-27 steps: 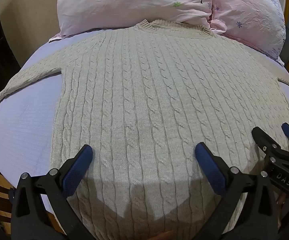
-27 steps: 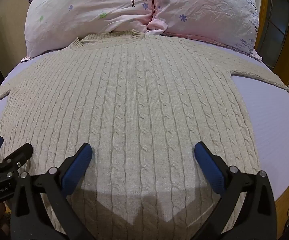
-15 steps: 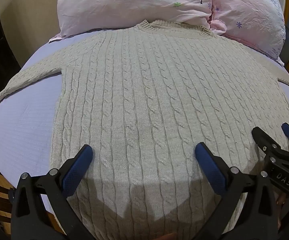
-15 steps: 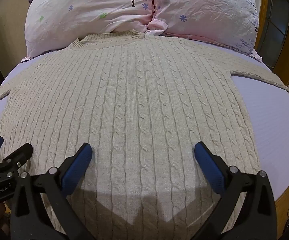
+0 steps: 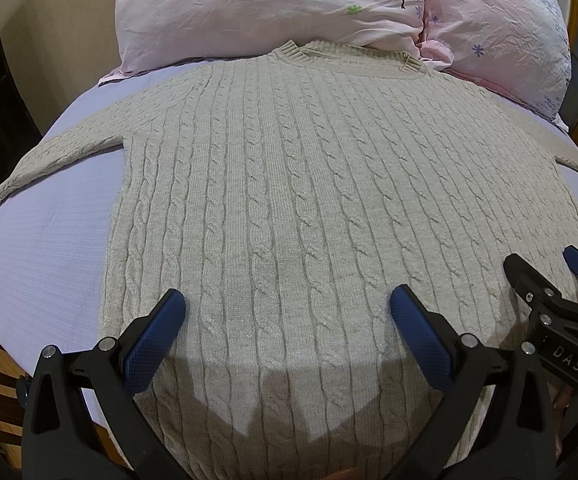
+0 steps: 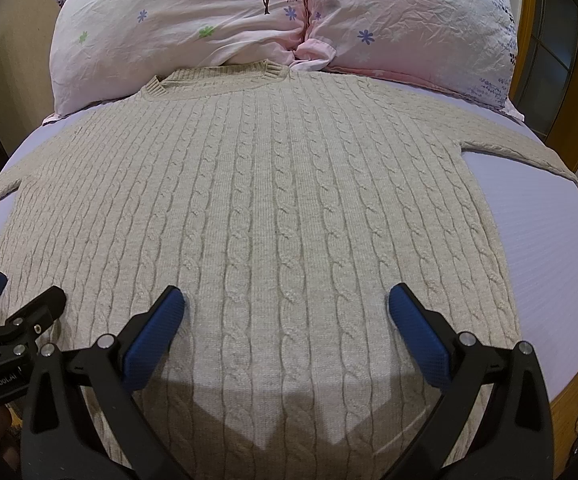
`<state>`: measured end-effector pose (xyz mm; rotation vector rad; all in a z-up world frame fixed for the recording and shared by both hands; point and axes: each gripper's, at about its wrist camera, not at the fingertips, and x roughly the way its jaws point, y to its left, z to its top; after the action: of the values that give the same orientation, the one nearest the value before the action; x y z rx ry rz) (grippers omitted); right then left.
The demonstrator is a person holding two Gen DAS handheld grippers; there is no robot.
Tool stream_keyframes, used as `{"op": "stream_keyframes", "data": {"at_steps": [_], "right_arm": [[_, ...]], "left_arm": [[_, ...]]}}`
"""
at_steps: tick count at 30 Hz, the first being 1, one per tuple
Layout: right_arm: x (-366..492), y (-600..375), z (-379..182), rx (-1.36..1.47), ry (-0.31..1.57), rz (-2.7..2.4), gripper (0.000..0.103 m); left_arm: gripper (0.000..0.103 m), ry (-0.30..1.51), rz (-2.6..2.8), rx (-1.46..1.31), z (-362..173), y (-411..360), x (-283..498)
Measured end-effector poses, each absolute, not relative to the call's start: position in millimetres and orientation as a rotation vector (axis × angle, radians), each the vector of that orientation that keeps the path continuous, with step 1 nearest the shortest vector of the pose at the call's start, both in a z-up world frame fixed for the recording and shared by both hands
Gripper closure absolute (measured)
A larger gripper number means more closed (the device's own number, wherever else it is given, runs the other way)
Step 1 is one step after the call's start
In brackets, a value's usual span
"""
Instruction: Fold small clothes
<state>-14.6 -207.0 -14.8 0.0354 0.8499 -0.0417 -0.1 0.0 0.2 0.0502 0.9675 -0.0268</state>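
- A beige cable-knit sweater lies spread flat and face up on the lavender bed sheet, still unfolded, and covers most of the bed.
- Its ribbed collar points to the head of the bed and touches the lower edge of the pink flowered pillows, which lie side by side just beyond the sweater.
- One sleeve stretches out from the sweater's body on the left, flat on the sheet; the other sleeve runs out on the right toward the bed's edge.
- The left gripper hangs over the sweater's lower part, toward its left side. Its two blue-padded fingers are spread wide apart with only knit between them; it has hold of nothing.
- The right gripper hangs over the sweater's lower part too, toward its right side, jaws likewise wide apart and gripping nothing.
- The two tools sit near each other above the hem end of the sweater: each shows at the edge of the other's view.
- Whether the fingertips touch the knit or float just above it, I cannot tell.
- Both tools cast a shadow on the hem part of the sweater.
- A wooden bed frame shows past the sheet on the sweater's right.
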Motion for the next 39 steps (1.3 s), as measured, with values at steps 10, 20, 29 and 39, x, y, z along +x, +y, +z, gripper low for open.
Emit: {"op": "stream_keyframes", "data": {"at_steps": [10, 20, 29, 39], "right_arm": [[-14.6, -206.8, -14.9, 0.035, 0.850, -0.042, 0.002], [-14.6, -206.8, -15.1, 0.035, 0.850, -0.042, 0.002], [-14.7, -206.8, -15.3, 0.035, 0.850, -0.042, 0.002], [-13.5, -206.4, -15.0, 0.027, 0.854, -0.034, 0.002]], "left_arm": [[0.001, 0.966, -0.027, 0.050, 0.2, 0.0, -0.1], [0.001, 0.964, -0.027, 0.050, 0.3, 0.0, -0.1], [0.001, 0.962, -0.027, 0.051, 0.3, 0.0, 0.6], [0.001, 0.958, -0.027, 0.050, 0.8, 0.4, -1.1]]}}
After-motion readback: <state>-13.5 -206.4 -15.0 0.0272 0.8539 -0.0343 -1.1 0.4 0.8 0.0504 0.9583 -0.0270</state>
